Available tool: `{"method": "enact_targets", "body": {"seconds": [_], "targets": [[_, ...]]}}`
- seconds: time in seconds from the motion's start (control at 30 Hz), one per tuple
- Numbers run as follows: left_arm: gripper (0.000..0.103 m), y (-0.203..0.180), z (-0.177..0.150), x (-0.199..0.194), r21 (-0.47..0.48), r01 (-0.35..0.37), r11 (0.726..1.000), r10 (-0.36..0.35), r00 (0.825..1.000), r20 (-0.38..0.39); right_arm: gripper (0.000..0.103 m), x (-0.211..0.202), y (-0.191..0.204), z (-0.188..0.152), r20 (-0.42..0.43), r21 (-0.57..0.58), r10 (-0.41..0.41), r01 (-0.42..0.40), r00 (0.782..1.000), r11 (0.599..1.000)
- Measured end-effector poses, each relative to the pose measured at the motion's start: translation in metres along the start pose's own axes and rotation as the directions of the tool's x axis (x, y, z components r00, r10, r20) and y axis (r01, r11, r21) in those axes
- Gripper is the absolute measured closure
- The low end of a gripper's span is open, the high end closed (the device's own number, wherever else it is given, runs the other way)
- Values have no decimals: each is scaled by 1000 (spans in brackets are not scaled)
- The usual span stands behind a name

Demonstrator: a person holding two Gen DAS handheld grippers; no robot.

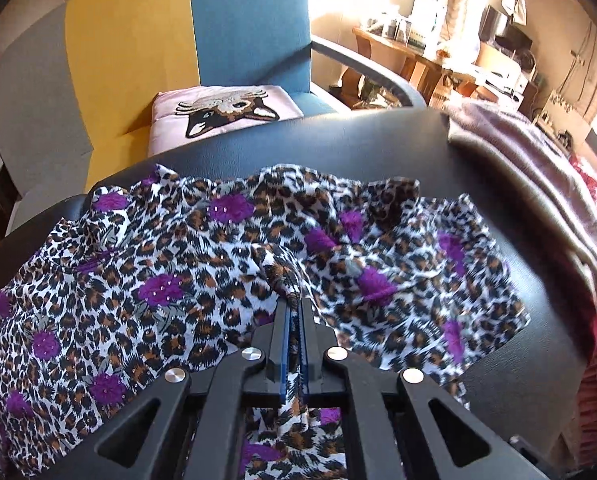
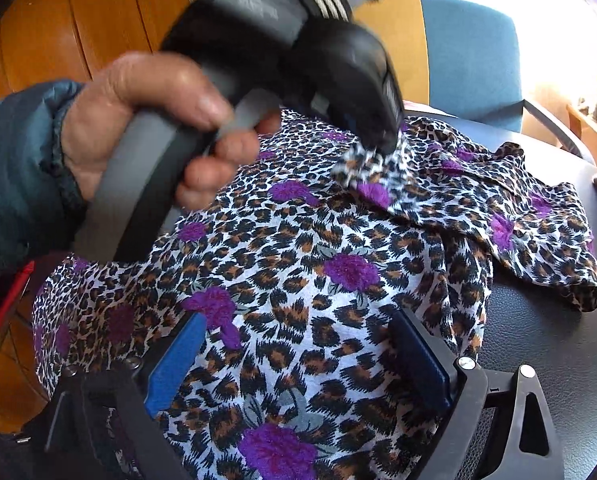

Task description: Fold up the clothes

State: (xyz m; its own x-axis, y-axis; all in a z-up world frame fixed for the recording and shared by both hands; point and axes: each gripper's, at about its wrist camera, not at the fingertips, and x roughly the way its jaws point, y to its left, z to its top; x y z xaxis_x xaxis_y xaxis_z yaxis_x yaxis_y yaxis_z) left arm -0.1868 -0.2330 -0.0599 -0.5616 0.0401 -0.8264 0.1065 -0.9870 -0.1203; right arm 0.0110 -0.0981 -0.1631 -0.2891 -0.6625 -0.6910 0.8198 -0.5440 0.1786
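Rumpled, the leopard-print garment (image 1: 202,264) with purple flowers lay spread across the black surface (image 1: 378,140). The left gripper (image 1: 294,312) had its jaws clamped on a bunched fold near the garment's middle. The right gripper (image 2: 298,356) hovered over the cloth, jaws wide apart and holding nothing. At two o'clock lay folded mauve cloth (image 1: 538,200).

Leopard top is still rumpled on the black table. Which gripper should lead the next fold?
Left, probably. The left gripper is already shut on a pinch of the leopard-print top, so it can carry that edge over. The right gripper is open above flat fabric, holding nothing; better used to pin the cloth on the black table.
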Motion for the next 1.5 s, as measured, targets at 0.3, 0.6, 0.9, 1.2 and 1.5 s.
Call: {"method": "enact_targets", "body": {"seconds": [0.3,0.6,0.9,1.2,1.5], "targets": [[101,20,69,-100,-126,147,981,-119,971,208,7,-1,6,-2,-3,-8,-7,7,1000,1000],[101,66,104,-195,-231,205,951,-112,926,362,7,0,11,-3,-10,-28,-32,32,999,999],[101,158,5,-211,-437,168,884,-6,937,349,6,3,14,-2,-20,-51,-53,52,998,997],[101,244,-107,-93,-579,-59,813,83,996,14,4,1,15,-2,-29,-65,-63,61,998,996],[91,295,-173,-65,-771,120,625,-72,993,96,0,5,17,1,-43,-71,-52,48,998,996]]}}
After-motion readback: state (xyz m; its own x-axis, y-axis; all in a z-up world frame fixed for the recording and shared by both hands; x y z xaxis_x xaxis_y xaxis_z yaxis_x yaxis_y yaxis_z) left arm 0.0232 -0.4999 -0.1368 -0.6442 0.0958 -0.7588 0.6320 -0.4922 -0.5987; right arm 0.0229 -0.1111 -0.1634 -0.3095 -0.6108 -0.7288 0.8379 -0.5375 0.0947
